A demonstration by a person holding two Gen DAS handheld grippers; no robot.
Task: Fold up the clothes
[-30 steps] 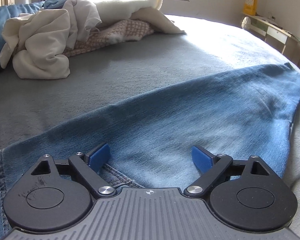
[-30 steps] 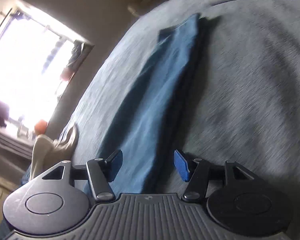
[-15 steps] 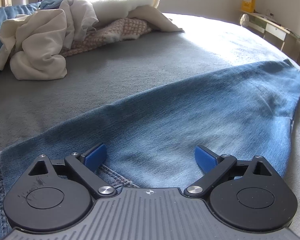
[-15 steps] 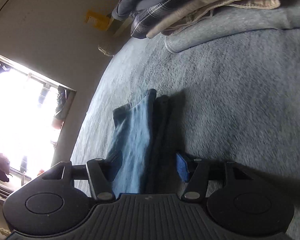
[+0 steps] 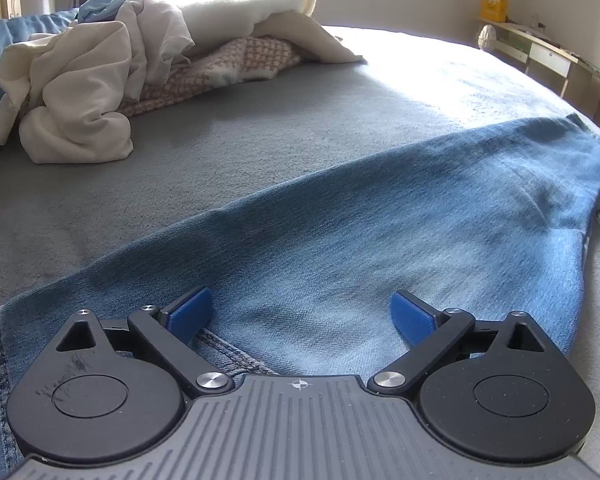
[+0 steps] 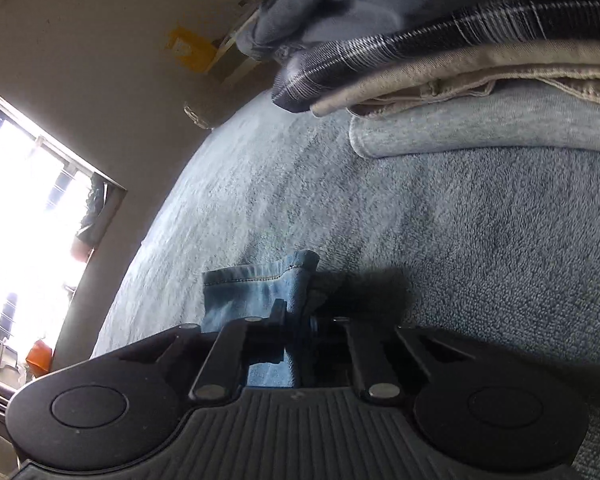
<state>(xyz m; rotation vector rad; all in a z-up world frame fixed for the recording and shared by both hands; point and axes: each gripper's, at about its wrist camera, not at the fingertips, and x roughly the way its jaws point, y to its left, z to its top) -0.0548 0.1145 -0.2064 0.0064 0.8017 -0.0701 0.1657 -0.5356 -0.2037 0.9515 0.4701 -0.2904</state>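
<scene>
Your left claw is spread wide, its blue pads apart and gripping nothing, hovering low over the upper part of the jeans. A stitched seam of the jeans runs just beneath the pad on the picture's left. The jeans lie flat on the grey bed, stretching away from this claw toward the hem at the far right, close to the bed's edge. Beyond the jeans, toward the window, sits a heap of unfolded clothes: crumpled cream fabric, a pink-and-white checked piece beneath it, and a white fleecy item on top. A low shelf stands against the wall past the far side of the bed.

Your right claw is pressed together on the hem end of the jeans, the denim bunched between the fingers with the stitched hem edge standing up just past them. Farther along the bed from that hem rests a stack of folded clothes: a light blue piece at the bottom, beige above it, then dark plaid, with grey-blue fabric on top.
</scene>
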